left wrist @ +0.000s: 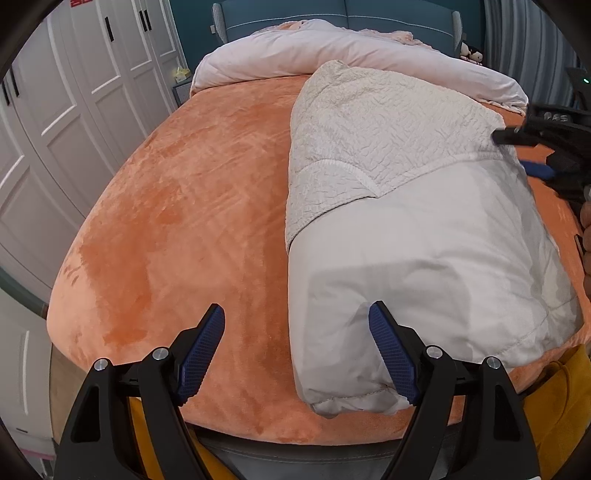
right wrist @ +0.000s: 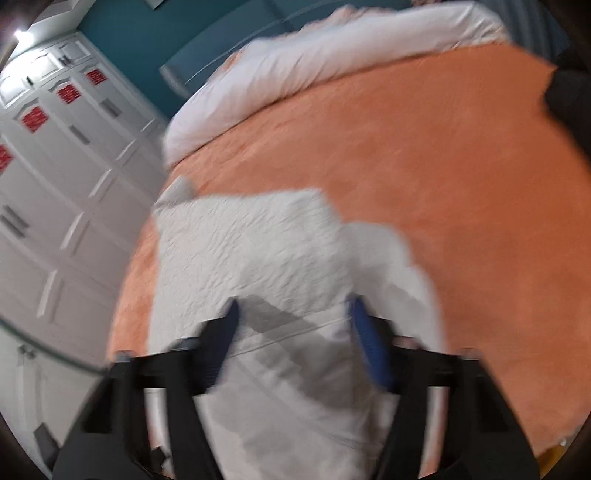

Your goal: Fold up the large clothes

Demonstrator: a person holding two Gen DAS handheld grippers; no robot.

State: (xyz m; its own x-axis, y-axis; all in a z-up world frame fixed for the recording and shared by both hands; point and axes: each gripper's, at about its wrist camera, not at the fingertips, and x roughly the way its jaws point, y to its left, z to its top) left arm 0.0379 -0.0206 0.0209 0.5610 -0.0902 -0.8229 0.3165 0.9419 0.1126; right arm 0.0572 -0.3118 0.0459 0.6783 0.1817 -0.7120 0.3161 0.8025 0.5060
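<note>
Lying folded on the orange bed (left wrist: 177, 206), the grey garment (left wrist: 424, 236) touches the released left tongs' (left wrist: 295, 350) right pad; right tongs (right wrist: 291, 343) blurred, seemingly parted over it.

The bed (left wrist: 177, 206) wears a plush orange cover with lighter and darker brushed streaks. On it lies the folded garment (left wrist: 424, 240): smooth pale grey on the near part, cream with a crinkled, quilted texture on the far part, edged by a ribbed off-white band. The far bedding roll (left wrist: 332, 48) is pale pink-white. The headboard (left wrist: 369, 14) is teal-blue with a light stitched line. The wardrobe doors (left wrist: 74, 110) at left are white with black handles, and carry red squares in the right wrist view. The left gripper (left wrist: 295, 347) is black with dark blue meshed pads.
</note>
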